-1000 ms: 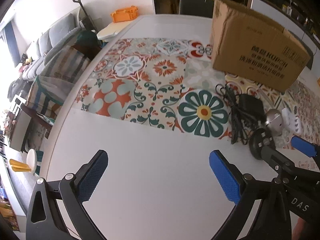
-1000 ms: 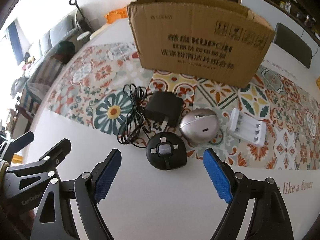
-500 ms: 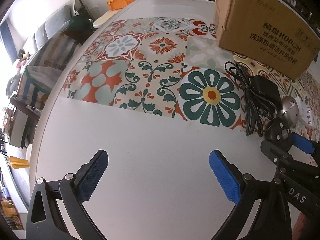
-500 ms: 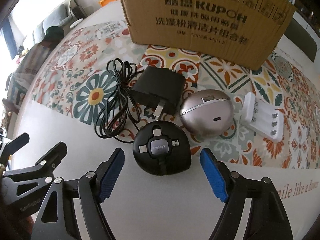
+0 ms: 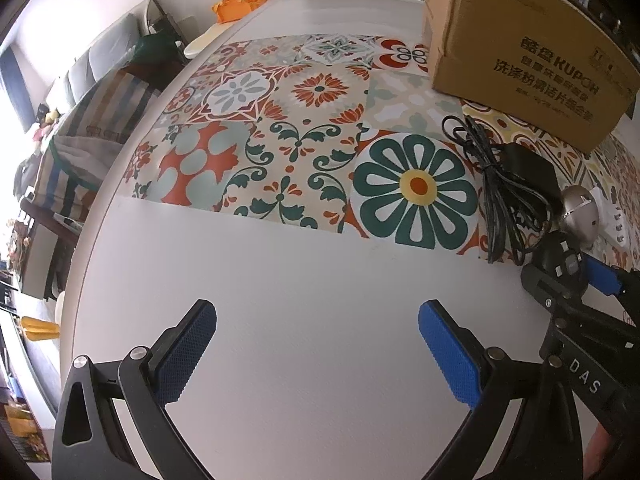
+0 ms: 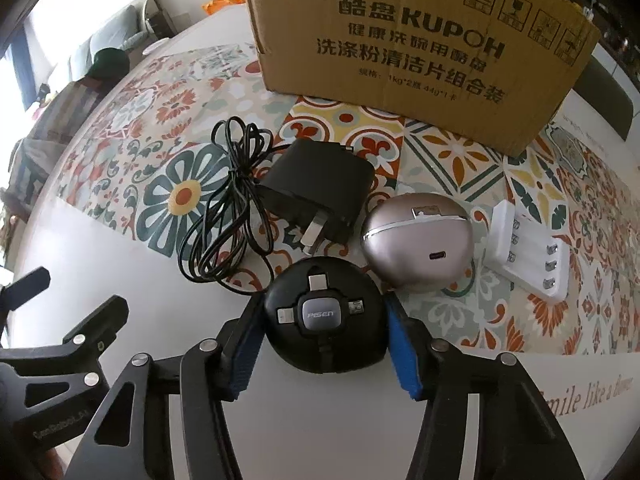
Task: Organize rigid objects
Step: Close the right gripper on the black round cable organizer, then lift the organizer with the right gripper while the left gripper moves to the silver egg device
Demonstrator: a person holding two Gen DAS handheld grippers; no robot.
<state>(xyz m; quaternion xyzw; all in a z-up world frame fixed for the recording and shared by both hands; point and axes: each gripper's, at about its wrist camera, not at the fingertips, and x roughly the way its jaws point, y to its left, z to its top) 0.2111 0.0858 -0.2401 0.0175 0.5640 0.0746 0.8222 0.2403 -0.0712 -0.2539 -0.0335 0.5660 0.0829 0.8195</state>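
My right gripper [image 6: 324,336] is shut on a round black PISEN cable hub [image 6: 323,318], its blue pads against both sides, on the white table. Behind the hub lie a black power adapter [image 6: 316,196] with a coiled black cord [image 6: 228,216], a silver egg-shaped case [image 6: 420,240] and a white battery charger [image 6: 528,256]. A brown KUPOH cardboard box [image 6: 420,48] stands at the back. My left gripper [image 5: 316,344] is open and empty over bare white table, left of these things. The hub [image 5: 560,256] and right gripper [image 5: 592,280] show at its far right.
A patterned tile mat [image 5: 304,136] covers the table's middle. The table's round edge [image 5: 80,264] runs along the left, with a sofa [image 5: 100,64] and striped cushions beyond. An orange container [image 5: 240,2] sits past the far edge.
My right gripper has moved forward around the black hub and closed on it. My left gripper stayed open and shifted slightly forward.
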